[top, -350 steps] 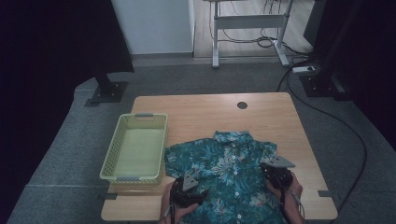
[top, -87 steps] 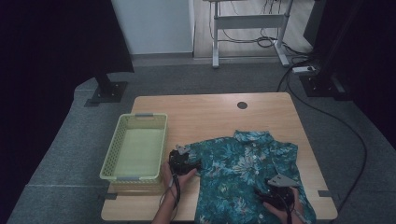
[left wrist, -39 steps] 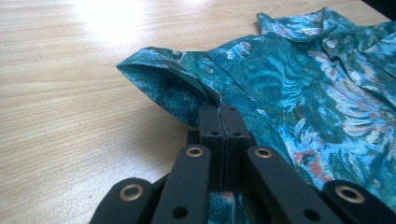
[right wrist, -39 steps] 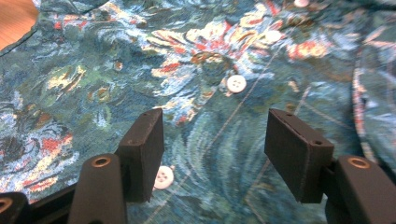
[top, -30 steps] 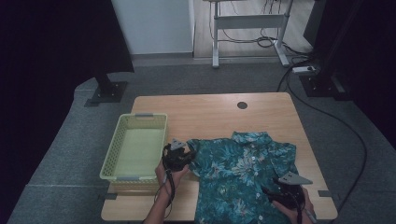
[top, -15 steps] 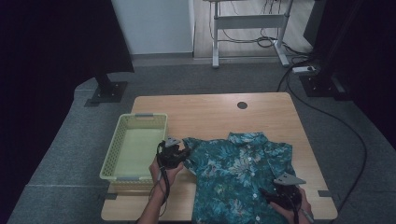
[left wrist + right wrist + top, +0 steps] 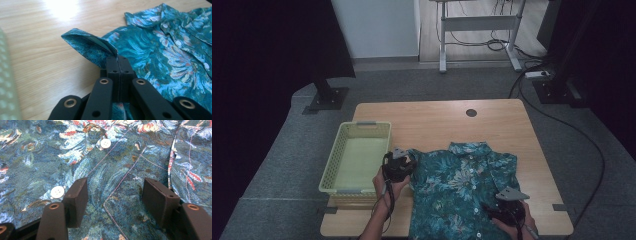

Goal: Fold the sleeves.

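Left gripper: your left gripper (image 7: 398,165) has its black jaws clamped tight on a fold of the teal floral-print button-up shirt (image 7: 462,187); in the left gripper view the pinched sleeve (image 7: 91,47) stands up off the wood as a small arch just ahead of the jaw tips.

Right gripper: your right gripper (image 7: 508,212) hangs over the shirt's lower right part with its jaws spread wide. The right gripper view shows the cloth, pink stitching and a white button (image 7: 57,192) between and beside them, nothing gripped.

What changed: over the last few seconds you have carried the left sleeve inward and up, so the shirt's left edge now sits clear of the basket; the right gripper has drifted lower along the hem.

What it means: this reads as an early fold of the shirt. The sleeve is probably ready to be laid across the front, and the right side is not yet taken.

Basket: the pale green slatted plastic basket (image 7: 343,182) stands just left of your left hand, with nothing in it.

Surface: a light wooden tabletop (image 7: 437,120) with a round cable hole (image 7: 471,113) near its far edge.

Room: grey carpet, a white desk frame (image 7: 477,22) with cables behind, and dark stands at either side.
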`<state>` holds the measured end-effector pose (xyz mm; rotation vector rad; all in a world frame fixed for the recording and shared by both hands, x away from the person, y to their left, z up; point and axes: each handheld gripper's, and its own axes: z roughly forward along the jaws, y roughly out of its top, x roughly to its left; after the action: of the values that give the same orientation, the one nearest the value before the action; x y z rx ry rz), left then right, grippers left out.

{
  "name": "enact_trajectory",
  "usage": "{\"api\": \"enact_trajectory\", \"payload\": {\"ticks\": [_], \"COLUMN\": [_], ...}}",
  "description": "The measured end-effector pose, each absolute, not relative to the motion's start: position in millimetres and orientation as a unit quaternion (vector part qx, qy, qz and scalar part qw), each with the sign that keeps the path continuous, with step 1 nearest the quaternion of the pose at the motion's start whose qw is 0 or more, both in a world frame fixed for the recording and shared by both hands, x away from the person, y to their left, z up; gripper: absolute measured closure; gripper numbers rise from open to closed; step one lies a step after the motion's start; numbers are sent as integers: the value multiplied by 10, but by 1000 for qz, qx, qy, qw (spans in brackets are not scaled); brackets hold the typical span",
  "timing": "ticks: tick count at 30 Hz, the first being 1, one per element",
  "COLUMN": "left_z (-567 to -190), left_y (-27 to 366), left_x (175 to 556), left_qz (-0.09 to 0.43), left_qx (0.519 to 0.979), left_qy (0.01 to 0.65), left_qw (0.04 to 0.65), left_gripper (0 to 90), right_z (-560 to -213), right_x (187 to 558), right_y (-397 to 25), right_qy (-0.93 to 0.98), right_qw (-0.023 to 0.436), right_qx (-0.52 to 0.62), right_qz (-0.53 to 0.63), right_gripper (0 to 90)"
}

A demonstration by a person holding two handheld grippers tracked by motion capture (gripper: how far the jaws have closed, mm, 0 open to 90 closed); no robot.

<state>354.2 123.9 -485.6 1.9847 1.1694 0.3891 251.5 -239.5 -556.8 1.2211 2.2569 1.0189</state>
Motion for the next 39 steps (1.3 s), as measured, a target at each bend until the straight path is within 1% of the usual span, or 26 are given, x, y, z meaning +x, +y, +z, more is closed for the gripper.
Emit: {"api": "enact_trajectory", "payload": {"ticks": [11,18,24,30,34,35,36,38,39], "left_z": [-4964,-5115,-5239,-5356,-5378,-5377,-5371,-5327,-5295], "left_y": [919,715,621,602,586,578,566,544,536], "left_x": [3581,3638,3700,3749,3754,3752,3746,3721,3701], "left_qz": [148,140,134,128,122,123,124,125,127], "left_qx": [800,812,817,816,807,806,804,803,804], "left_qy": [442,436,442,452,460,461,463,461,457], "left_qw": [377,362,346,338,350,350,351,356,359], "left_gripper": [898,895,890,862,819,792,753,634,589], "right_z": [-5570,-5572,-5572,-5572,-5573,-5573,-5573,-5573,-5574], "right_x": [2514,2515,2519,2519,2519,2519,2519,2519,2519], "right_y": [-2399,-2404,-2418,-2422,-2422,-2422,-2422,-2423,-2423], "right_qy": [803,803,803,804,804,804,804,804,804], "right_qw": [188,187,185,185,186,186,186,186,186], "right_qx": [432,431,430,428,428,428,428,428,428], "right_qz": [365,367,369,369,369,369,369,369,369], "right_gripper": [370,372,381,381,382,382,382,382,382]}}
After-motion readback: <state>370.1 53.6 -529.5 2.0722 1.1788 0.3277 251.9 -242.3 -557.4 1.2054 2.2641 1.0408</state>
